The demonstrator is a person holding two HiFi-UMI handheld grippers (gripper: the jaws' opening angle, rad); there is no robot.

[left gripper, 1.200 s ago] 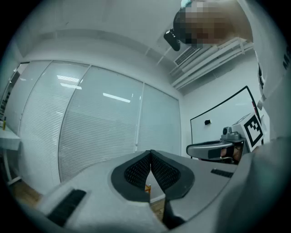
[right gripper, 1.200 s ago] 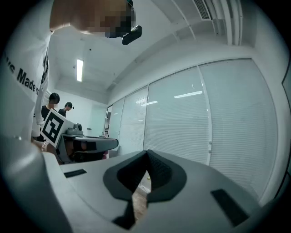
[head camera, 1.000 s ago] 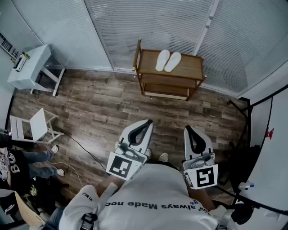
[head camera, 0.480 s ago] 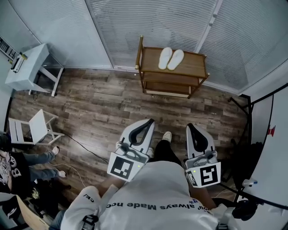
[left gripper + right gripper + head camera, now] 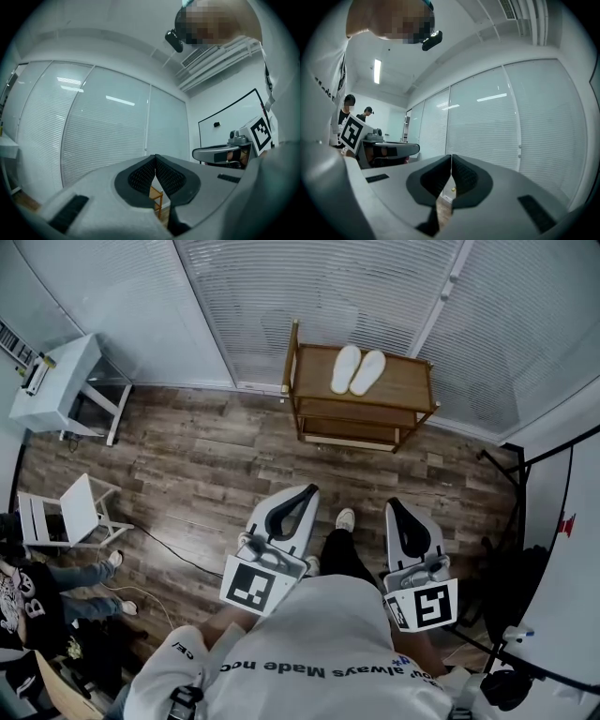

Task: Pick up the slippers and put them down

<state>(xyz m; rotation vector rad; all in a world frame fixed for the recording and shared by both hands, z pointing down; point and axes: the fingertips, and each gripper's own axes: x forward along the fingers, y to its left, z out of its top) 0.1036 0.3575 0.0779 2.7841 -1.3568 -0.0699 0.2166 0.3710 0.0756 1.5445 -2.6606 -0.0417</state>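
Observation:
Two white slippers [image 5: 357, 370] lie side by side on top of a wooden shelf unit [image 5: 412, 395] against the blinds at the far wall. My left gripper [image 5: 309, 491] is held level in front of the person's body, far short of the shelf, its jaws shut with nothing between them [image 5: 155, 159]. My right gripper [image 5: 393, 505] is level beside it, jaws also shut and empty [image 5: 451, 159]. A corner of the shelf unit [image 5: 156, 202] shows below the left jaws.
A white side table [image 5: 58, 381] stands at the far left, and a white folding chair [image 5: 70, 509] nearer on the left. A cable [image 5: 164, 545] runs over the wood floor. A black stand and whiteboard [image 5: 562, 521] are at the right. People stand at the left edge [image 5: 37, 587].
Both grippers and the person have advanced toward the shelf; a foot has stepped forward between the grippers. The jaws stay shut.

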